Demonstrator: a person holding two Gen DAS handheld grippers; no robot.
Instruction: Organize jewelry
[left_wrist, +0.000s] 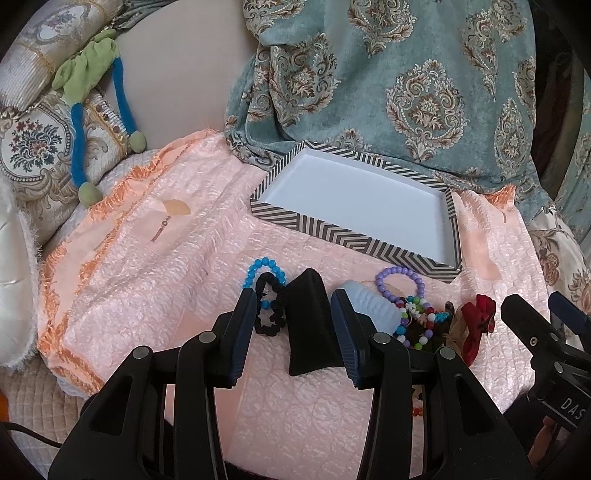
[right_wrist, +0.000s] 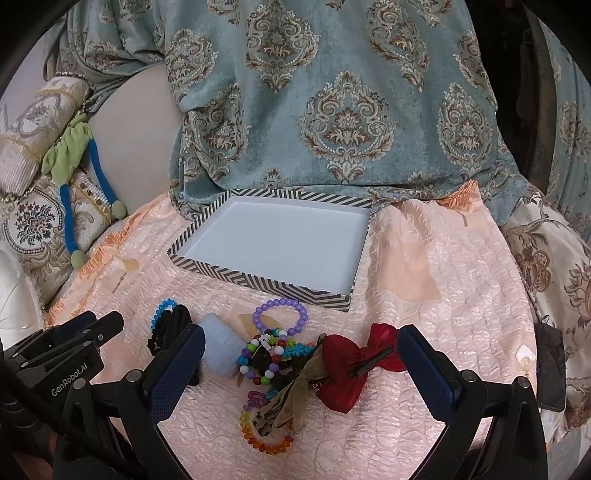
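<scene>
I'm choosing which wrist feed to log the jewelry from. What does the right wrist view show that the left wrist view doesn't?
Only the right wrist view shows the rainbow bead bracelet and the whole red bow. Only the left wrist view shows the black cloth piece between the open left gripper fingers. Both show the striped tray, purple bead bracelet and blue bead bracelet.

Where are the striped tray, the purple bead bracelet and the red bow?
striped tray (right_wrist: 258, 282), right wrist view, on its front striped wall.
purple bead bracelet (right_wrist: 303, 318), right wrist view, on the beads at its right side.
red bow (right_wrist: 343, 360), right wrist view, on its left loop.
</scene>
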